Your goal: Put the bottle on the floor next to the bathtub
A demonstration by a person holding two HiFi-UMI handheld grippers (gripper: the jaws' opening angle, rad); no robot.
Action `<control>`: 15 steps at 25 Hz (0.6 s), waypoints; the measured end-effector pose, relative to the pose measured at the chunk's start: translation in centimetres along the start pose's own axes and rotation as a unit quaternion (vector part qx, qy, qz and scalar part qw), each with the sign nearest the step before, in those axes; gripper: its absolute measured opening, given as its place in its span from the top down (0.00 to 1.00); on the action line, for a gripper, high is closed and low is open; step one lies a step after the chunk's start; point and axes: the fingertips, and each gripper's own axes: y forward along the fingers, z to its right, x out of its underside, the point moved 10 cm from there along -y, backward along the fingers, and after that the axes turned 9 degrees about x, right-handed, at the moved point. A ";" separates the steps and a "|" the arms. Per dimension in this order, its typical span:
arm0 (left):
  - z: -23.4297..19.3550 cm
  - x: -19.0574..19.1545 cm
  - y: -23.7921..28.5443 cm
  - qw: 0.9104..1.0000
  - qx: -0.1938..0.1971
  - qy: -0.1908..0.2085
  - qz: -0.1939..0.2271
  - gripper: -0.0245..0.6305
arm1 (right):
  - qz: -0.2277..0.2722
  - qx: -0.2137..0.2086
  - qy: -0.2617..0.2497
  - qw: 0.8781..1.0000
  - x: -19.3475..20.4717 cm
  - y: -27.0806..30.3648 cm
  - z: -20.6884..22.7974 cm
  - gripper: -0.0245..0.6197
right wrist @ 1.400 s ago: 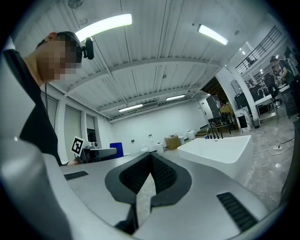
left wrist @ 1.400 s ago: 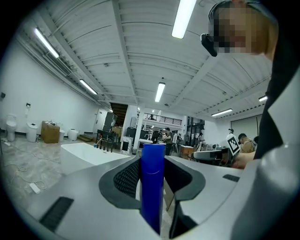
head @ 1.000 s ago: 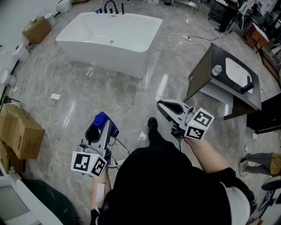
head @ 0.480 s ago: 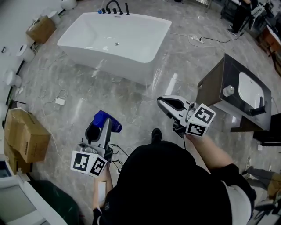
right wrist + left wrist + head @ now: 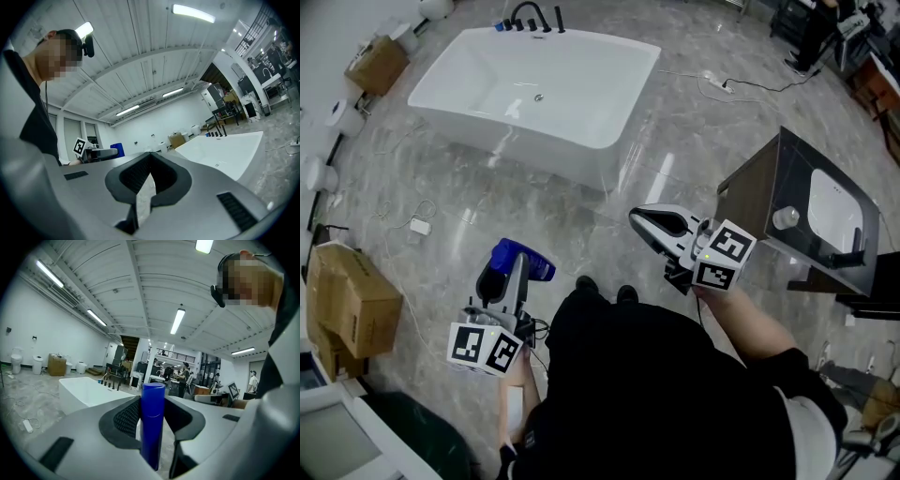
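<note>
A blue cylindrical bottle (image 5: 522,260) stands between the jaws of my left gripper (image 5: 502,272), which is shut on it at waist height over the marble floor. In the left gripper view the bottle (image 5: 152,427) rises upright between the dark pads, with the white bathtub (image 5: 86,392) beyond it. The bathtub (image 5: 534,89) stands ahead at the upper left, well away from the bottle. My right gripper (image 5: 641,223) is shut with nothing in it; its pads (image 5: 140,176) meet, and the bathtub (image 5: 225,150) shows to its right.
A dark vanity cabinet with a white basin (image 5: 811,211) stands at the right. A cardboard box (image 5: 352,300) sits at the left and another (image 5: 378,62) at the top left. A white adapter with a cable (image 5: 420,226) lies on the floor. Black taps (image 5: 530,16) stand behind the tub.
The view has shifted as the person steps toward the tub; the feet now show closer under the body. Both grippers keep their pose, the left still on the bottle.
</note>
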 end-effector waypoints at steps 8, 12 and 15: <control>-5.4 -1.3 6.3 0.999 0.038 0.009 0.009 0.72 | -0.003 0.020 0.001 1.000 -2.1 4.8 4.2 0.92; -9.8 -2.6 10.4 0.998 0.065 0.026 0.007 0.72 | -0.009 0.040 -0.003 0.999 -3.5 8.8 6.9 0.92; -13.8 -3.7 13.7 0.995 0.091 0.030 -0.004 0.72 | -0.011 0.057 0.003 0.998 -4.4 12.6 8.9 0.92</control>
